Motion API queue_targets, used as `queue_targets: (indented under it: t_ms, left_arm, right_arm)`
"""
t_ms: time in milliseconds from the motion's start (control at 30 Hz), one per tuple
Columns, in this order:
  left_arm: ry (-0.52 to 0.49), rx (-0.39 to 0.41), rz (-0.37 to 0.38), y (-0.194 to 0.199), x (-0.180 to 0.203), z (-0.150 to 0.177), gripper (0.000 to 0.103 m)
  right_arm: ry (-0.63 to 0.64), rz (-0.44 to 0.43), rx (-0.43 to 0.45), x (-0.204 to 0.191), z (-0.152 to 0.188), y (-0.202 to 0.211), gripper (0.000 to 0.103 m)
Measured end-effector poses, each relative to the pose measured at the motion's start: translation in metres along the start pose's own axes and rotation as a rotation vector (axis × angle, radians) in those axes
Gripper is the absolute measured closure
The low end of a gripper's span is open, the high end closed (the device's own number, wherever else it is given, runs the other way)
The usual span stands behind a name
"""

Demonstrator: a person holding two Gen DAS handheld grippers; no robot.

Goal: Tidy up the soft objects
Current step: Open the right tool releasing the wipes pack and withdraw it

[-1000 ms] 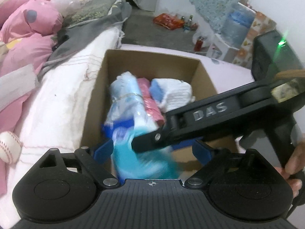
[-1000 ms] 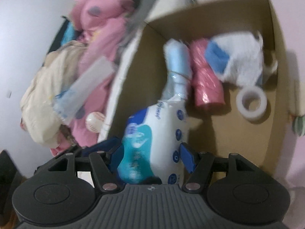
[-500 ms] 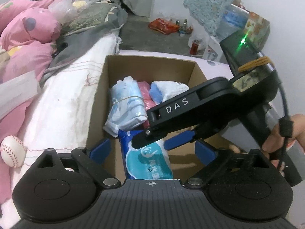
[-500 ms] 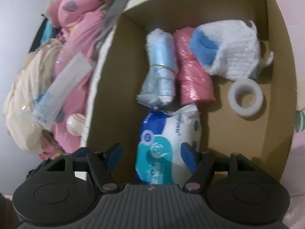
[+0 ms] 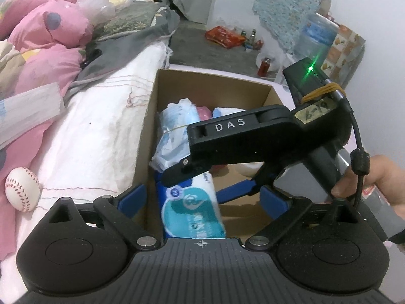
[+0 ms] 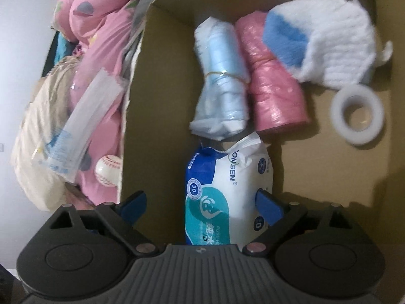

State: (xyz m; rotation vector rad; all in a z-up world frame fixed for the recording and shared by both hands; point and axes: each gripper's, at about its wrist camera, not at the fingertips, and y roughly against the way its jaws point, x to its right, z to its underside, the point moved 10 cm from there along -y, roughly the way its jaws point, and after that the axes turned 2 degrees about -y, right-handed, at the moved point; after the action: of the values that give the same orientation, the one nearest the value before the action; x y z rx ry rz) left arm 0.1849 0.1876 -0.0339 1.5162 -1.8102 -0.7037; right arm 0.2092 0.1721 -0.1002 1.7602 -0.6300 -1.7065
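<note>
Now the wipes pack lies lengthwise between the right hand-held gripper's wide-open, empty fingers; left hand-held gripper gapes empty too.

Matt brown cardboard box, glossy printed plastic wipes pack, crinkled shiny pale-blue plastic roll, crinkled pink plastic roll, fluffy white-and-blue knitted cloth, matt white tape roll, matt black textured plastic right gripper, smooth stitched baseball.
</note>
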Motion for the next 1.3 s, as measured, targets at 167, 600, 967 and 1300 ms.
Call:
queue_targets:
  t_ms: [167, 600, 967, 1300]
  left_arm:
    - [0.013, -0.001, -0.007, 0.000, -0.004, 0.001, 0.006]
    - [-0.017, 0.101, 0.025, 0.028, 0.033, 0.001, 0.004]
    - [-0.074, 0.376, 0.267, 0.101, 0.117, 0.016, 0.000]
    - [-0.105, 0.290, 0.267, 0.071, 0.161, 0.056, 0.000]
  right_arm:
    - [-0.030, -0.050, -0.029, -0.005, 0.001, -0.010, 0.007]
    - [0.118, -0.139, 0.104, -0.015, 0.031, 0.078, 0.007]
    - [0.239, -0.229, 0.487, 0.011, 0.087, 0.234, 0.007]
    - [0.422, 0.182, 0.737, 0.066, 0.159, 0.285, 0.007]
